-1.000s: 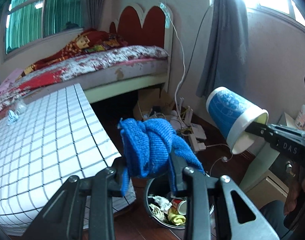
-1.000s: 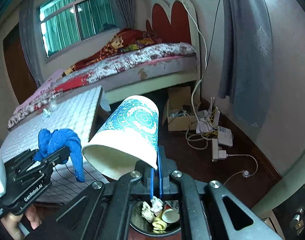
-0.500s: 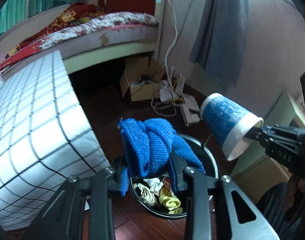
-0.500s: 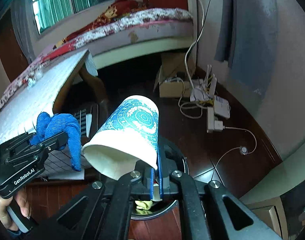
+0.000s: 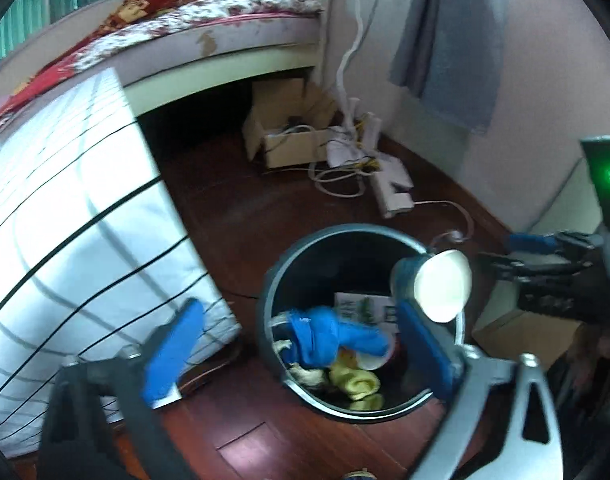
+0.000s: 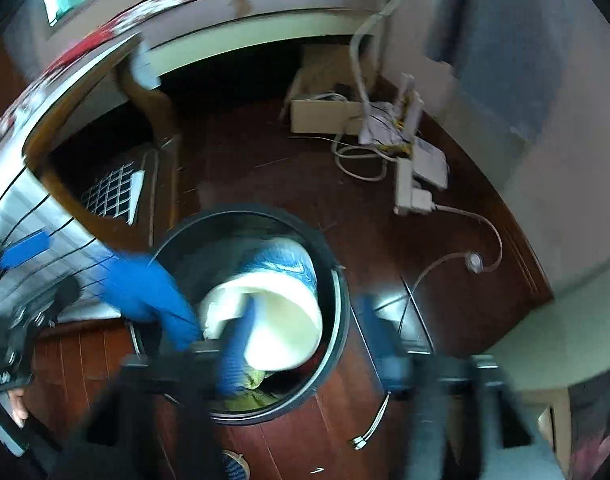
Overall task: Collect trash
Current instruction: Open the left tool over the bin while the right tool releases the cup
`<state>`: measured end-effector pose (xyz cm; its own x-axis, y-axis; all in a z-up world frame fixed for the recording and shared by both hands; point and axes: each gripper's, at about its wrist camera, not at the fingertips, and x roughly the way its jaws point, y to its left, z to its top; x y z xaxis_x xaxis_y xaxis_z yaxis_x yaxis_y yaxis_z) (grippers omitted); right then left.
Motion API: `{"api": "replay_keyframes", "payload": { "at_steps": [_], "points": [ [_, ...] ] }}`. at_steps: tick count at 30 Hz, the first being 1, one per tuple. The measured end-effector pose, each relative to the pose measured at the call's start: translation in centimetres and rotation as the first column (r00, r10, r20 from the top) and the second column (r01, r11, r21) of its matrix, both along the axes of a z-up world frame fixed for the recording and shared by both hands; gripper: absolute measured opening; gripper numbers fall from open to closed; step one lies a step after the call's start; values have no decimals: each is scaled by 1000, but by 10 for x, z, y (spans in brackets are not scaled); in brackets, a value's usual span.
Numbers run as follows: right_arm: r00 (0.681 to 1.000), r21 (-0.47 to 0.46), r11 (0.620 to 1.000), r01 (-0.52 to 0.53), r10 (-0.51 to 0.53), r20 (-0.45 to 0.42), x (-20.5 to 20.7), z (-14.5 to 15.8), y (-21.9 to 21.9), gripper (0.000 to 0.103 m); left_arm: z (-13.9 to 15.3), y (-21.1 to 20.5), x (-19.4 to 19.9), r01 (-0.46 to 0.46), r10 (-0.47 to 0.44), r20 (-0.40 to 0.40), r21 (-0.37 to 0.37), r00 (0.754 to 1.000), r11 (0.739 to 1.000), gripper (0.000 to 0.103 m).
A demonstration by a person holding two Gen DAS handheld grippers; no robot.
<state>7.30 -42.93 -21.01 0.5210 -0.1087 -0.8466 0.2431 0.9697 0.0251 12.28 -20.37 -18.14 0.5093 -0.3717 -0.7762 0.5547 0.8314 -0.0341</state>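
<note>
A round dark trash bin (image 5: 269,280) stands on the wood floor below both grippers. My left gripper (image 5: 297,314) is over it, jaws opening wide, with nothing pressed between the blue pads (image 5: 173,350). The blue knitted cloth (image 5: 331,336) is dropping onto the trash inside. My right gripper (image 6: 309,320), blurred, also has its jaws opening. The blue-and-white paper cup (image 6: 273,312) falls free, mouth toward me, into the bin (image 6: 342,304). In the left wrist view the cup (image 5: 437,284) is at the bin's right rim, beside the right gripper (image 5: 521,254).
A table with a checked white cloth (image 5: 65,240) stands left of the bin. A cardboard box (image 5: 289,136), a power strip (image 5: 393,188) and loose cables lie by the wall. A bed (image 5: 225,28) is behind, and a pale cabinet (image 6: 545,332) is at right.
Both grippers sank toward the bin and tipped downward. Both jaws sprang apart: the left let go of the blue cloth, the right let go of the cup, and both things are falling in.
</note>
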Motion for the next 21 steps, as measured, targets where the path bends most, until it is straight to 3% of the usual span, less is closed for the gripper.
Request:
{"api": "replay_keyframes", "payload": {
  "at_steps": [2, 3, 21],
  "points": [
    [1000, -16, 1000, 2, -2, 11, -4, 1, 1, 99, -3, 5, 0, -13, 13, -7, 10, 1000, 1000, 100],
    [1000, -32, 999, 5, -5, 20, -6, 2, 3, 102, -4, 6, 1, -20, 20, -6, 16, 1000, 1000, 100],
    [997, -64, 998, 5, 0, 76, -10, 20, 16, 102, 10, 15, -4, -79, 79, 52, 5, 996, 997, 102]
  ]
}}
